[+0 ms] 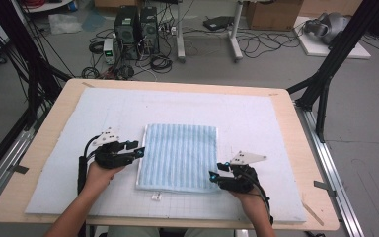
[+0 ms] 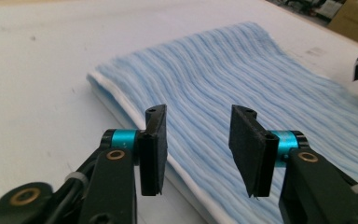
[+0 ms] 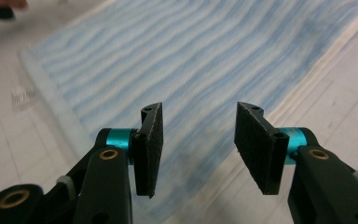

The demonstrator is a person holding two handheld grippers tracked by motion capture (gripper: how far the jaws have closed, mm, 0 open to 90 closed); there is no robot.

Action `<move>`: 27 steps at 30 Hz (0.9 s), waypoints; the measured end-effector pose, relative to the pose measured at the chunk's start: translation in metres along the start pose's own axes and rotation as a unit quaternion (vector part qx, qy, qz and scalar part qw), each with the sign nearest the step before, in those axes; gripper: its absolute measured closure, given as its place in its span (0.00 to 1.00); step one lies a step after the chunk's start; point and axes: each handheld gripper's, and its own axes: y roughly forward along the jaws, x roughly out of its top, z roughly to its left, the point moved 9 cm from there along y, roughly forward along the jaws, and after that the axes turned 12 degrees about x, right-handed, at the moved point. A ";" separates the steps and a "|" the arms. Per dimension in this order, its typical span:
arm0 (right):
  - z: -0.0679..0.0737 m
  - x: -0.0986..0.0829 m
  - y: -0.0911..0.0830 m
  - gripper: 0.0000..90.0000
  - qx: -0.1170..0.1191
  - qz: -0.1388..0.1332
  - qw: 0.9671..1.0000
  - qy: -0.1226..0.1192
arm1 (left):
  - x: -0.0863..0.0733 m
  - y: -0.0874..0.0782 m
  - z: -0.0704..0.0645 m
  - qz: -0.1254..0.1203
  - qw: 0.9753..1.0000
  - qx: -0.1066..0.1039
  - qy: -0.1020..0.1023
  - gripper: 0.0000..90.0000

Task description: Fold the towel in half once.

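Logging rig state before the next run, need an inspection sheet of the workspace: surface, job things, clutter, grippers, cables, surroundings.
Surface: wooden table covered by a pale gridded mat, flat.
Job's things: blue striped towel folded, lying flat mid-mat, white edge along its left side.
Clutter: small white tag on the mat just below the towel; else nothing seen.
Grippers: left gripper open at the towel's left edge; right gripper open at its lower right corner; neither holds anything.
Cables: black cable along the left forearm; loose cables on the floor.
Surroundings: two computer towers, cardboard box, black frame legs.
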 end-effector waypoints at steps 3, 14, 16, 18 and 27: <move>-0.011 0.004 0.000 0.57 -0.007 -0.007 1.000 0.006 | 0.010 0.018 0.005 0.006 1.000 0.004 -0.001 0.70; -0.031 0.009 0.009 0.55 -0.017 -0.002 1.000 0.016 | 0.008 0.075 0.027 0.075 0.995 0.060 -0.022 0.87; -0.035 0.011 0.010 0.57 -0.023 -0.004 1.000 0.016 | 0.002 0.078 0.029 0.090 0.993 0.070 -0.020 0.87; -0.042 0.015 0.010 0.62 -0.039 -0.009 0.999 0.016 | 0.000 0.079 0.030 0.092 0.993 0.069 -0.026 0.88; -0.082 0.045 0.027 0.83 -0.112 -0.002 0.994 0.015 | 0.000 0.080 0.029 0.091 0.993 0.066 -0.030 0.86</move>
